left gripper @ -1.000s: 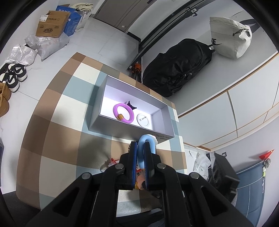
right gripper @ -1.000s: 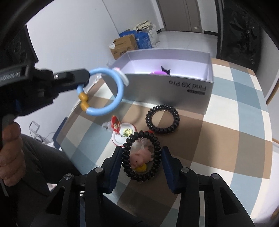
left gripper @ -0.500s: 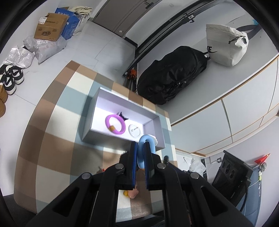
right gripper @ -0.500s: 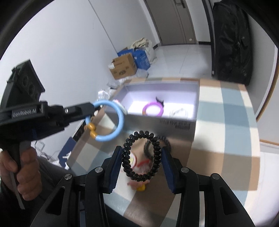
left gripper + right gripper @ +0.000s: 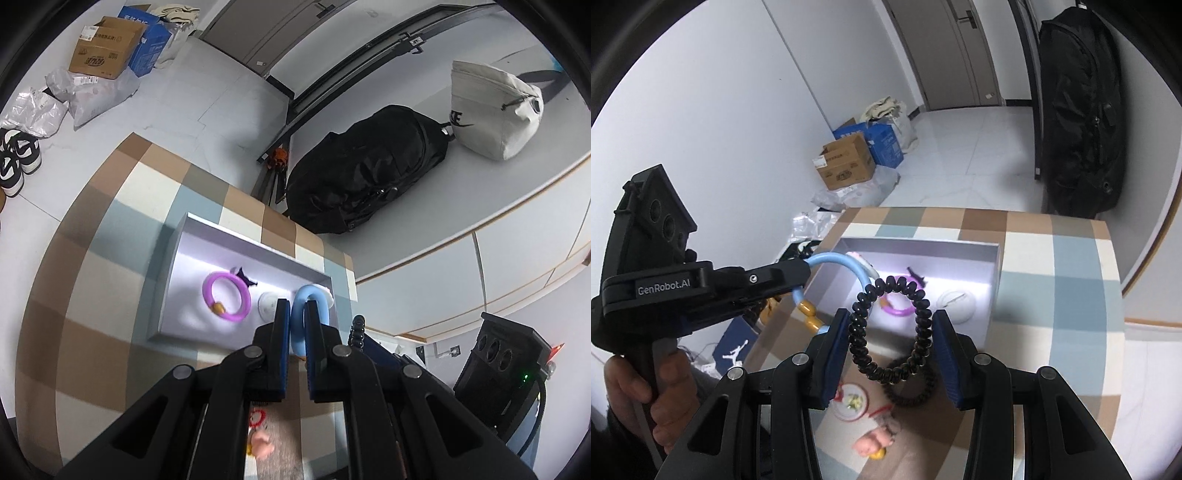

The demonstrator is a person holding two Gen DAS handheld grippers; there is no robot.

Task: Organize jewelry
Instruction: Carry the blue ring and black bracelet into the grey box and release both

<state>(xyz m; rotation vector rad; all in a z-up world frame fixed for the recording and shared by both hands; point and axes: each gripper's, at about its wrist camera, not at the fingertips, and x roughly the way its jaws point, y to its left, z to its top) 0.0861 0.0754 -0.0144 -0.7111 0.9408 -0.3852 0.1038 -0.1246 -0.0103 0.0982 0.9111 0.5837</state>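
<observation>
My left gripper (image 5: pixel 297 308) is shut on a blue bracelet (image 5: pixel 308 299) and holds it high over the right end of the grey box (image 5: pixel 168 273). It shows too in the right wrist view (image 5: pixel 801 275), with the blue bracelet (image 5: pixel 849 264) and its gold beads. My right gripper (image 5: pixel 890 325) is shut on a black spiral hair tie (image 5: pixel 888 325), raised above the table in front of the box (image 5: pixel 995 291). Inside the box lie a purple bracelet (image 5: pixel 226 301) and a white round badge (image 5: pixel 266 307).
On the checked tablecloth (image 5: pixel 1067 332) lie a second black spiral tie (image 5: pixel 908 387), a round badge (image 5: pixel 851 402) and a pink figure (image 5: pixel 871 445). Beyond the table's edge are a black bag (image 5: pixel 365 177), cardboard boxes (image 5: pixel 107 50) and shoes (image 5: pixel 18 158) on the floor.
Both grippers have risen well above the table with their items. The left gripper has moved over the box's right end, and the right gripper's hair tie has come up off the table toward the box.
</observation>
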